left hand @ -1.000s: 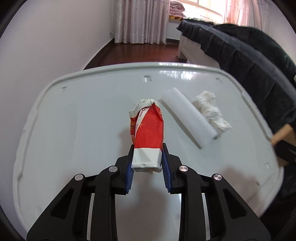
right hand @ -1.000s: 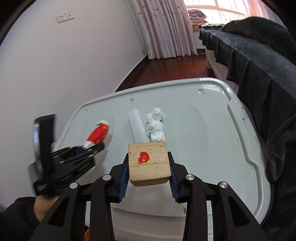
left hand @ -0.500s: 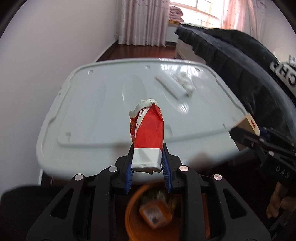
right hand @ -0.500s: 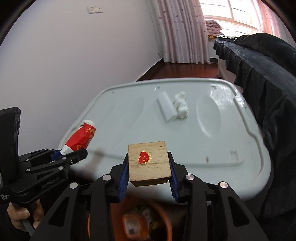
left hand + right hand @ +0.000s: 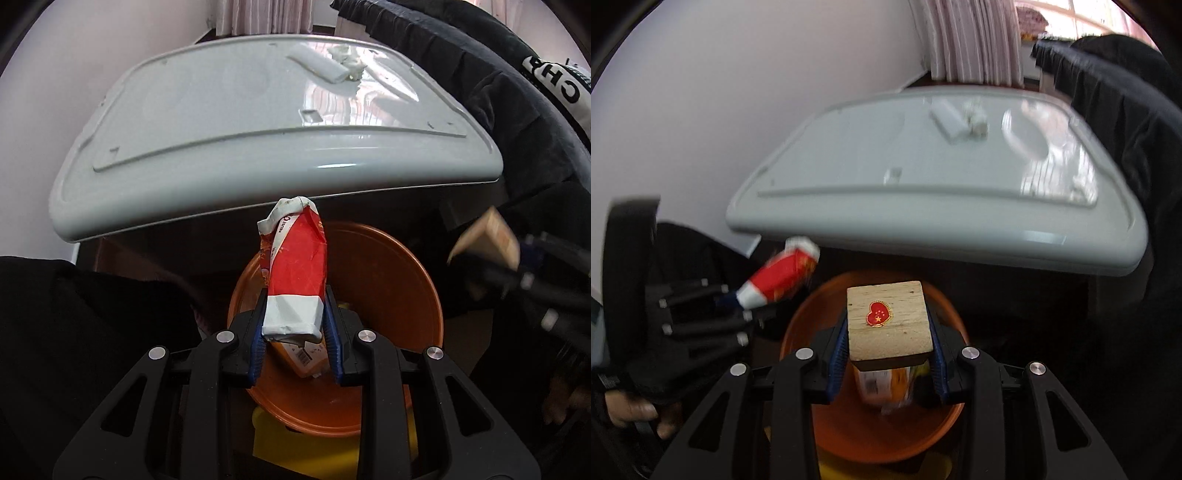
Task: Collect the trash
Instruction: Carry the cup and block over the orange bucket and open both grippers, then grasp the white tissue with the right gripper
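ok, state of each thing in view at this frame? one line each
left gripper: shut on red carton, above the bin
right gripper: shut on wooden block, above the bin
orange bin: open, some trash already inside
white roll: lying on the table lid, not collected
crumpled tissue: on the lid beside the roll, not collected

bin [image 5: 812,317] contents blurred, left tongs [image 5: 753,295] smeared

We see a pale grey plastic tabletop [image 5: 207,122] with a raised rim. On it, toward its far edge, lie a white roll [image 5: 319,66] and, touching the roll's right side, a crumpled white tissue [image 5: 349,61].
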